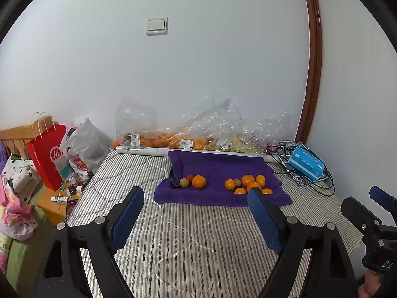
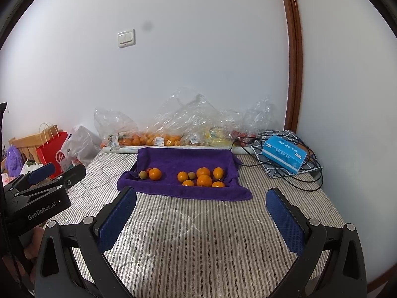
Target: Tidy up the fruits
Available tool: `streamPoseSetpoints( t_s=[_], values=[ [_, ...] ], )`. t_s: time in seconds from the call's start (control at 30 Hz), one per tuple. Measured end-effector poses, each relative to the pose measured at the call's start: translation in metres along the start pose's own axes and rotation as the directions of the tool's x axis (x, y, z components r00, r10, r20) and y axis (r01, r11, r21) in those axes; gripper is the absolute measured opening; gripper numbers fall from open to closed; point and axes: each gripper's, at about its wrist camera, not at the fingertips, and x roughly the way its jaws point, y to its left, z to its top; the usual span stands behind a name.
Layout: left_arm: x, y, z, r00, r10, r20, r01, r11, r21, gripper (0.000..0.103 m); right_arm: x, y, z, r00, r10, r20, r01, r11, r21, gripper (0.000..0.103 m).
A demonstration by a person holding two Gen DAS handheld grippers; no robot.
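Note:
A purple towel [image 1: 218, 166] [image 2: 183, 159] lies on the striped bed. On its left sit an orange [image 1: 199, 182] [image 2: 155, 174], a small greenish-brown fruit [image 1: 184, 182] [image 2: 143, 174] and a small red fruit [image 1: 189, 177] behind them. On its right is a cluster of several oranges [image 1: 248, 180] [image 2: 204, 180] with another small greenish fruit [image 1: 237, 182] [image 2: 191, 175]. My left gripper [image 1: 196, 198] is open and empty, short of the towel's near edge. My right gripper [image 2: 201, 198] is also open and empty, at a like distance.
Clear plastic bags of fruit [image 1: 173, 139] [image 2: 158, 136] line the wall behind the towel. A blue tissue box [image 1: 306, 162] [image 2: 284, 156] and black cables [image 2: 297, 178] lie at the right. A red paper bag [image 1: 48, 156] and clutter stand left of the bed.

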Motion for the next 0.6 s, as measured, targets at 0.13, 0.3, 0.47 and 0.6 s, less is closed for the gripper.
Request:
streamPoseSetpoints(
  t_s=[0.13,0.3,0.47,0.6],
  values=[
    [-0.0008,0.0004,-0.0006,1.0,-0.001,0.001,0.001,1.0,-0.002,0.085,-0.0013,0.0014,-0.0006,1.0,-0.001,0.003,0.001,1.0,-0.003,0.103],
    [-0.0017,-0.0001,-0.0008,1.0,0.0,0.002,0.0,1.0,-0.003,0.085,-0.0018,0.0011,-0.0006,1.0,0.002,0.006,-0.002,1.0,-0.004,0.103],
    [-0.002,-0.0001,-0.0009,1.0,0.0,0.002,0.0,1.0,-0.003,0.085,-0.0017,0.0015,-0.0003,1.0,0.002,0.006,-0.002,1.0,-0.004,0.103],
    [-0.0026,-0.0006,-0.0008,1.0,0.002,0.002,-0.002,1.0,-0.007,0.085,-0.0014,0.0031,-0.0001,1.0,0.007,0.009,-0.007,1.0,-0.007,0.103]
  ],
)
